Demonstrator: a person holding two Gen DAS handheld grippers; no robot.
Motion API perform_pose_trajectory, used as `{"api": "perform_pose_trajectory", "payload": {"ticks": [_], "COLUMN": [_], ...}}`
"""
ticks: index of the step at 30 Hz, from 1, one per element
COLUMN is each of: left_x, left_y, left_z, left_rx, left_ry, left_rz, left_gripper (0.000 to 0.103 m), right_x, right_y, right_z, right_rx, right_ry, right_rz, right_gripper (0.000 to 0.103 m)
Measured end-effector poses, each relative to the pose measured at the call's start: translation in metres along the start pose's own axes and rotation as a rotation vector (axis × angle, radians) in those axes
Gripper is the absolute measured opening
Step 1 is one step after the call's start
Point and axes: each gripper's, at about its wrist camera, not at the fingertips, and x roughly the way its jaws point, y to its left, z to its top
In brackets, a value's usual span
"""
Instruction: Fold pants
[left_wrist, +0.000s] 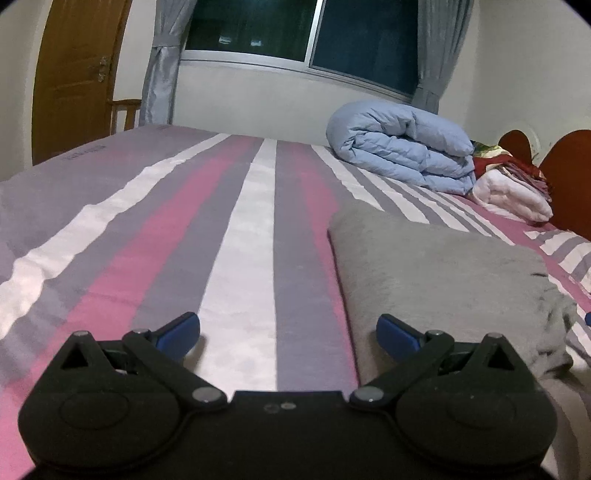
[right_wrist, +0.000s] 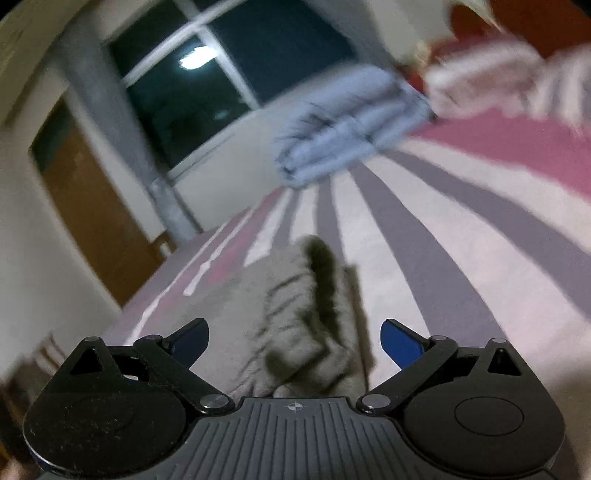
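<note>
Folded grey pants (left_wrist: 436, 273) lie flat on the striped bed sheet (left_wrist: 240, 236), right of centre in the left wrist view. My left gripper (left_wrist: 288, 334) hangs open just above the sheet beside the pants' left edge, and its right blue fingertip (left_wrist: 397, 332) sits over that edge. In the blurred right wrist view, a bunched, wrinkled end of the grey pants (right_wrist: 295, 317) lies between the spread fingers of my right gripper (right_wrist: 295, 341). That gripper is open, and neither pad touches the cloth.
A rolled light-blue duvet (left_wrist: 402, 147) lies at the far side of the bed, with white and red folded bedding (left_wrist: 513, 184) beside a reddish headboard (left_wrist: 565, 173). A wooden door (left_wrist: 74, 77), grey curtains (left_wrist: 162, 62) and a dark window (left_wrist: 306, 33) stand beyond the bed.
</note>
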Motion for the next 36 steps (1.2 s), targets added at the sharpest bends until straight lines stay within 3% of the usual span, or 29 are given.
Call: {"api": "perform_pose_trajectory", "payload": {"ticks": [2, 5, 7, 11, 13, 14, 20, 22, 25, 27, 30, 33, 36], "left_x": [0.009, 0.025, 0.039, 0.061, 0.067, 0.069, 0.074, 0.075, 0.075, 0.074, 0.073, 0.076, 0.074], "left_y": [-0.002, -0.002, -0.004, -0.013, -0.015, -0.017, -0.014, -0.014, -0.015, -0.016, -0.021, -0.025, -0.027], "left_z": [0.009, 0.033, 0.045, 0.055, 0.054, 0.053, 0.047, 0.046, 0.045, 0.046, 0.046, 0.042, 0.041], "left_rx": [0.009, -0.003, 0.000, 0.057, 0.073, 0.079, 0.062, 0.057, 0.046, 0.053, 0.077, 0.098, 0.110], "left_ry": [-0.003, 0.001, 0.033, 0.076, 0.081, 0.084, 0.102, 0.101, 0.107, 0.106, 0.103, 0.113, 0.110], "left_rz": [-0.011, -0.034, -0.046, -0.046, -0.046, -0.041, -0.039, -0.038, -0.039, -0.042, -0.051, -0.064, -0.069], "left_gripper": [0.097, 0.097, 0.097, 0.096, 0.097, 0.097, 0.097, 0.097, 0.097, 0.097, 0.097, 0.097, 0.097], "right_x": [0.008, 0.028, 0.043, 0.065, 0.081, 0.086, 0.115, 0.128, 0.127, 0.115, 0.100, 0.112, 0.114], "right_y": [0.009, 0.001, -0.004, 0.003, 0.005, 0.007, 0.003, -0.008, -0.012, -0.009, -0.008, -0.029, -0.065], "right_z": [0.005, 0.016, 0.021, 0.026, 0.027, 0.027, 0.025, 0.026, 0.029, 0.034, 0.039, 0.027, 0.022], "right_rx": [-0.071, -0.010, 0.009, -0.097, -0.130, -0.148, -0.212, -0.155, -0.176, -0.213, -0.230, -0.160, 0.090], "right_ry": [0.002, 0.051, 0.094, 0.110, 0.139, 0.145, 0.212, 0.292, 0.282, 0.220, 0.170, 0.228, 0.236], "right_rz": [-0.026, -0.014, -0.018, -0.039, -0.041, -0.031, -0.020, 0.011, 0.036, -0.002, -0.018, -0.052, -0.021], "right_gripper": [0.099, 0.097, 0.085, 0.057, 0.054, 0.047, 0.043, 0.043, 0.035, 0.015, 0.011, 0.012, 0.013]}}
